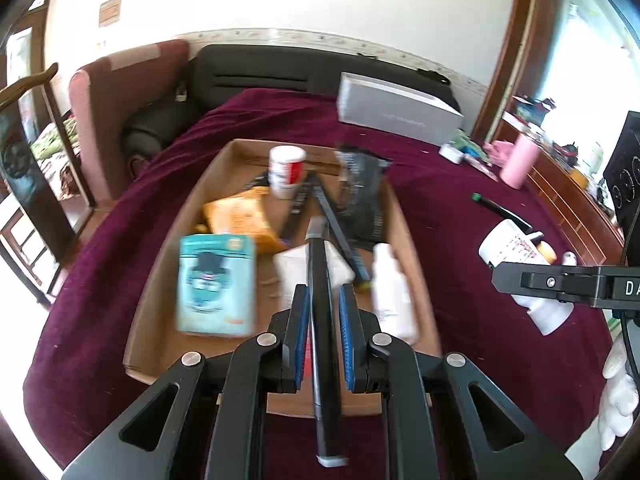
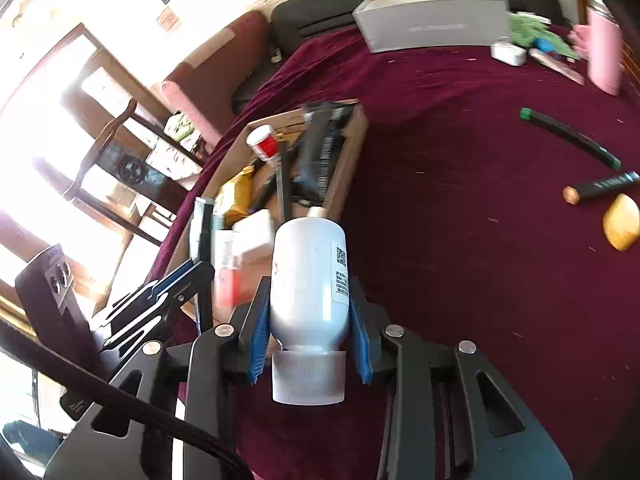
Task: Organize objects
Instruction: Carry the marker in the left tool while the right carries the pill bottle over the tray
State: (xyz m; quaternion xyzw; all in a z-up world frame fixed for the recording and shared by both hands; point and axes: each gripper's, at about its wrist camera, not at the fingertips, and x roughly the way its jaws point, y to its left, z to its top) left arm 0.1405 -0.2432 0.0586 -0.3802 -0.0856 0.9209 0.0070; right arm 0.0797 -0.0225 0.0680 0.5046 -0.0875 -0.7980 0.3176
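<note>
My left gripper is shut on a thin dark stick with grey ends, held lengthwise over the cardboard box. In the box lie a teal carton, an orange packet, a red-and-white cup, a black pouch and a white bottle. My right gripper is shut on a white bottle, its grey cap toward the camera, above the maroon cloth just right of the box. The right wrist view shows the left gripper at the box's left side.
On the maroon cloth to the right lie a green-capped black stick, a black tube with a wooden cap and a yellow piece. A grey box and a pink tumbler stand at the back. A sofa lies beyond the table.
</note>
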